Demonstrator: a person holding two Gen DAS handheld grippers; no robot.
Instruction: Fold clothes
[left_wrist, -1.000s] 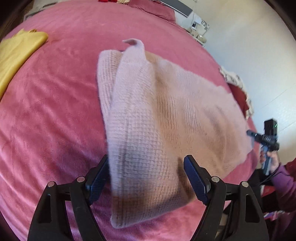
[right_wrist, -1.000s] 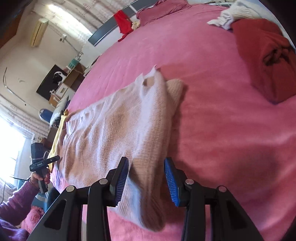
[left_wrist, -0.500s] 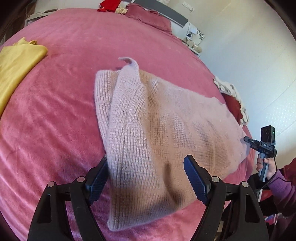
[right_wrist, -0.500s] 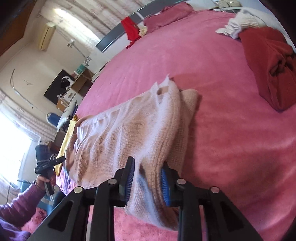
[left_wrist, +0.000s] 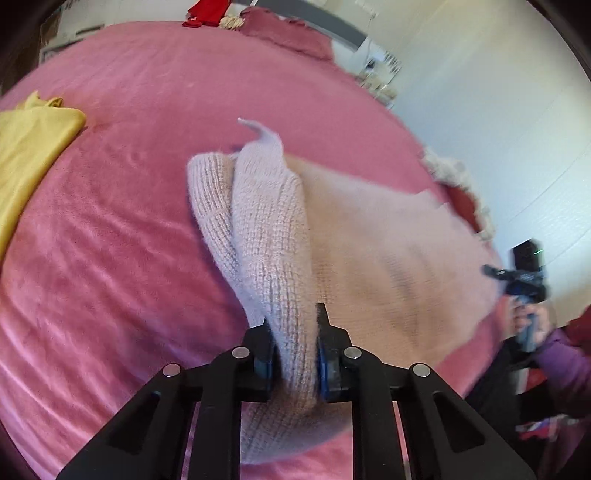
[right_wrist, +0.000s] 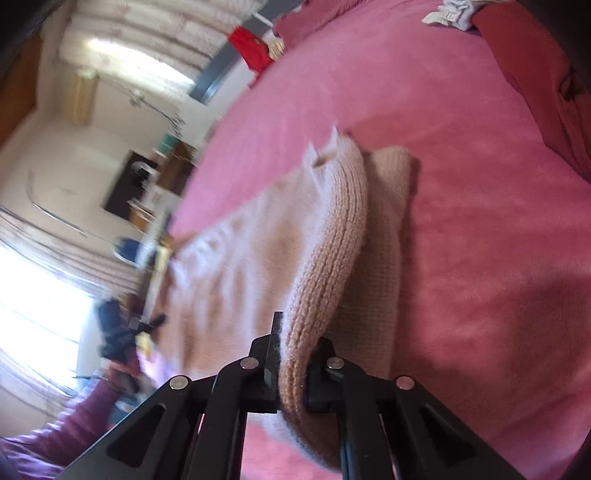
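Left claw (left_wrist: 293, 341): closing, pads pinching a bunched fold of the sweater (left_wrist: 273, 236).
Right claw (right_wrist: 293, 363): clamped tight on the sweater's (right_wrist: 258, 258) other near corner.
Sweater: pale knit, spread along the bed's (left_wrist: 110, 258) near edge.
Yellow garment (left_wrist: 26, 155): bed's left edge.

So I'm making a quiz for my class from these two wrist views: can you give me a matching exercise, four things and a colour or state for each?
Things:
1. knit sweater
2. bed cover
3. garment at the left edge
4. left gripper

Colour or state:
A. yellow
B. closing on a fold of knit
C. pale pink, lying partly folded
D. deep pink, plush

Pairs: 1-C, 2-D, 3-A, 4-B
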